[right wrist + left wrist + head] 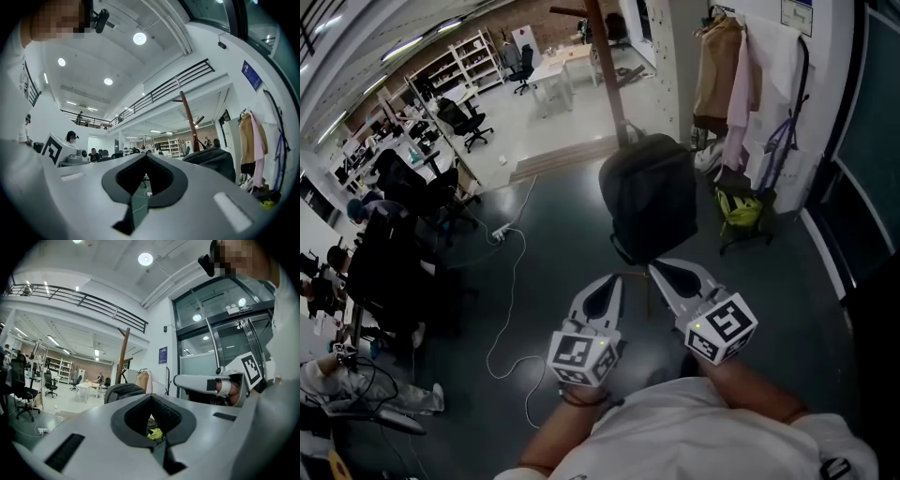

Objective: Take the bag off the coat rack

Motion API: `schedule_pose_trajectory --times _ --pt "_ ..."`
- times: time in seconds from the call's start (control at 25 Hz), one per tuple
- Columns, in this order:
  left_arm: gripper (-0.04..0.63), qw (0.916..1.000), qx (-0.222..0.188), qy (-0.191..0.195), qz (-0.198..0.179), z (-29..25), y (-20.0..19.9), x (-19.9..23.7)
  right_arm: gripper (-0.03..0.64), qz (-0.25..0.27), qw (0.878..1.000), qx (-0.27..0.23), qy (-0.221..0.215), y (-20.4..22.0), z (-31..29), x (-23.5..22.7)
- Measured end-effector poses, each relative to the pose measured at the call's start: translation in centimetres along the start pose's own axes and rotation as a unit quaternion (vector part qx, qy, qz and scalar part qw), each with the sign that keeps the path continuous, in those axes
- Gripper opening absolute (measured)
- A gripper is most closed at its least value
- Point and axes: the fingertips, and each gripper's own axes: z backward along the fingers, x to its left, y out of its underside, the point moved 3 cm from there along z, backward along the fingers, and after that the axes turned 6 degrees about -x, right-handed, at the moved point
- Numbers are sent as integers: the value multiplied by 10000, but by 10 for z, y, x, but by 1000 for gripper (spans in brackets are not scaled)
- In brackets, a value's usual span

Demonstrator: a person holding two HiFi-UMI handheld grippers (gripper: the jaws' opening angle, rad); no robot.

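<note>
Office floor underlies bag hanging vertically from rack.

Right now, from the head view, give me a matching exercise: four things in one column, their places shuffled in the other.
1 black bag
2 white cable
3 tan coat
4 yellow-green item

A hanging, top right
B on the coat rack
C lying on the floor, left of 1
D low down, below 3

Pairs: 1-B; 2-C; 3-A; 4-D
</note>
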Motion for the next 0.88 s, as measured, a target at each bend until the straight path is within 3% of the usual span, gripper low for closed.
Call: schedule_pose_trajectory --times 0.56,0.88 --pt "2 9997 -160 -59 164 -156 2 9 7 112 9987 201 -453 -20 -52 -148" --pt "2 9998 -106 -24 181 -211 7 20 24 188 9970 358 -658 -19 -74 -207"
